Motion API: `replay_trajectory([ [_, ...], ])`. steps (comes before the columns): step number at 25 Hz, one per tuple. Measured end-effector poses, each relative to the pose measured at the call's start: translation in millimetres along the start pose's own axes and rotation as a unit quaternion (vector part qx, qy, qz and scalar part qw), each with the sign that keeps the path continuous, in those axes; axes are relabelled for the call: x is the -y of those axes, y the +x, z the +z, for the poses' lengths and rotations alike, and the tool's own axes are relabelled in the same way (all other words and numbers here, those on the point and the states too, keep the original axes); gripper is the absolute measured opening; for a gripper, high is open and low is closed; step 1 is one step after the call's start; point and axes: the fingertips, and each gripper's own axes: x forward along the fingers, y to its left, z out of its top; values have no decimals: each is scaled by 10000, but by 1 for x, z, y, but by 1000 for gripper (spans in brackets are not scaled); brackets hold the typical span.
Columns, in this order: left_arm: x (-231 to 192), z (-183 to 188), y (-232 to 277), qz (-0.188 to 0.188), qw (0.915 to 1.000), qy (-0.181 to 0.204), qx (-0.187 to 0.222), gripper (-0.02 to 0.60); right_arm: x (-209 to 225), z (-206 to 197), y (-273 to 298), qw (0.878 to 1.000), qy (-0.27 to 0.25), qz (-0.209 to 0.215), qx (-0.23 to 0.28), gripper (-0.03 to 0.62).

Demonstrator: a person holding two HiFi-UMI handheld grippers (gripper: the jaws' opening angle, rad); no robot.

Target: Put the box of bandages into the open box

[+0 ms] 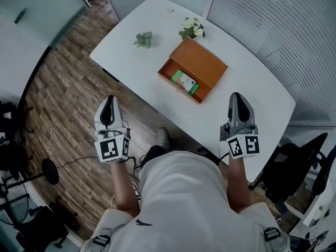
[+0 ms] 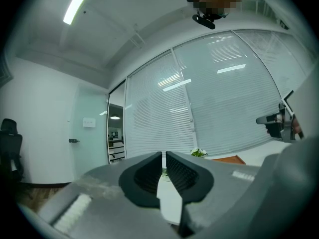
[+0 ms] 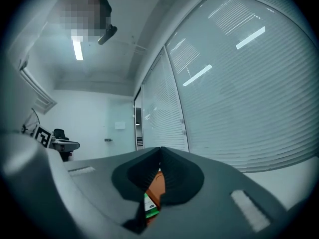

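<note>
An orange-brown open box point(image 1: 202, 62) lies on the white table point(image 1: 262, 98). The green and white box of bandages point(image 1: 185, 81) lies inside it, against its near wall. My right gripper point(image 1: 237, 97) hovers over the table's near edge, to the right of the open box, and it is shut and holds nothing. In the right gripper view its jaws point(image 3: 160, 151) meet at the tips, and below them show the bandage box point(image 3: 149, 204) and the orange box point(image 3: 158, 185). My left gripper point(image 1: 109, 100) hangs over the wooden floor left of the table; its jaws point(image 2: 163, 156) are shut but for a thin slit, with nothing in them.
Two small potted plants point(image 1: 143, 39) point(image 1: 191, 28) stand at the table's far side, behind the open box. A black office chair point(image 1: 296, 167) is at the right, and a round stand base point(image 1: 50, 171) with cables lies on the floor at the left. Blinds line the far wall.
</note>
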Motion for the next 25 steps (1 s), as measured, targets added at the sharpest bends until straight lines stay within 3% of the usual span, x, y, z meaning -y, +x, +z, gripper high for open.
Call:
replay_trajectory([
  [10, 6, 2, -5, 1, 10000, 89, -12, 31, -11, -3, -1, 9969, -672, 223, -334, -2],
  [25, 11, 3, -11, -15, 9999, 111, -6, 32, -13, -2, -7, 9969, -632, 281, -372, -2],
])
